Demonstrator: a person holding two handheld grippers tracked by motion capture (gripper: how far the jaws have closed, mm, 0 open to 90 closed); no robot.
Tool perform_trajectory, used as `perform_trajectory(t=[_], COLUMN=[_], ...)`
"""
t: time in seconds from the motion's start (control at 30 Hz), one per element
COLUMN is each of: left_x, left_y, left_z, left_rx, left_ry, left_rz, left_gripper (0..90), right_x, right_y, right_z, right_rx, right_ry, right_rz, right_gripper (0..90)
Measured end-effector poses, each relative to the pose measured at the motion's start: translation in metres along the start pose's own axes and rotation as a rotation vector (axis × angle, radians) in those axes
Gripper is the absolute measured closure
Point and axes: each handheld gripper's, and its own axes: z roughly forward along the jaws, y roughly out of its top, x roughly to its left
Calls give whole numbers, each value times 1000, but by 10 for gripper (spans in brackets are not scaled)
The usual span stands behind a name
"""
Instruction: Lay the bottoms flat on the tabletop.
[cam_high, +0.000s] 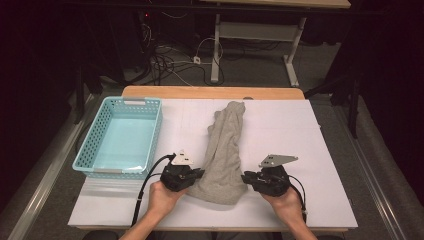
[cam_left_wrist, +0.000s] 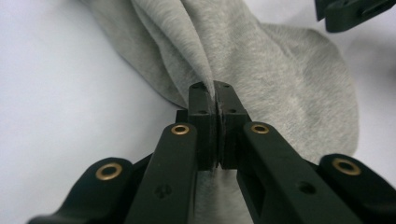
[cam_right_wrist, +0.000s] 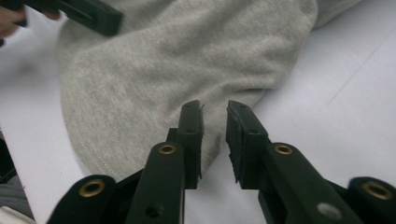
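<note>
Left fingers (cam_left_wrist: 205, 107): pressed together on a raised fold of the grey cloth (cam_high: 222, 150).
Right fingers (cam_right_wrist: 243, 126): narrowly parted over the cloth's near hem, pinching nothing, though the left pad may brush the fabric.
Left gripper (cam_high: 201, 174): at the cloth's left edge.
Right gripper (cam_high: 244, 178): at its right edge.
Cloth: long, rumpled, mid-table (cam_high: 300, 130), running away from the person.
Basket (cam_high: 95, 150): turquoise, left of the cloth, apart from it.

Lab or workshop: white-topped desk (cam_high: 280, 125) on dark carpet, cable tangle (cam_high: 170, 60) on floor beyond far edge, second desk frame (cam_high: 260, 30) behind.
</note>
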Motion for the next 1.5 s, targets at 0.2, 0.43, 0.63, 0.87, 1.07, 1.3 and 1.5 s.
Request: perform_trajectory(t=[0.2, 0.43, 0.63, 0.87, 1.07, 1.3, 1.5], left_x=[2, 8, 14, 13, 13, 20, 21], left_y=[-8, -19, -25, -24, -18, -15, -15], left_z=[-18, -23, -16, -10, -12, 3, 13], left_rx=[4, 70, 130, 84, -8, 28, 118], left_ry=[51, 92, 111, 89, 106, 123, 109], left_rz=[-9, -24, -40, -53, -55, -51, -30], left_gripper=[856, 854, 852, 660, 469, 427, 598], right_x=[-4, -9, -10, -11, 0, 12, 12], right_y=[1, 9, 14, 22, 38, 46, 44], right_z=[3, 22, 40, 57, 69, 87, 85], right_rx=[1, 38, 85, 76, 56, 86, 89], right_ry=[-29, -54, -73, -46, -7, 18, 30], right_rz=[10, 11, -6, 29, 21, -4, -9], right_gripper=[719, 688, 673, 611, 597, 603, 597])
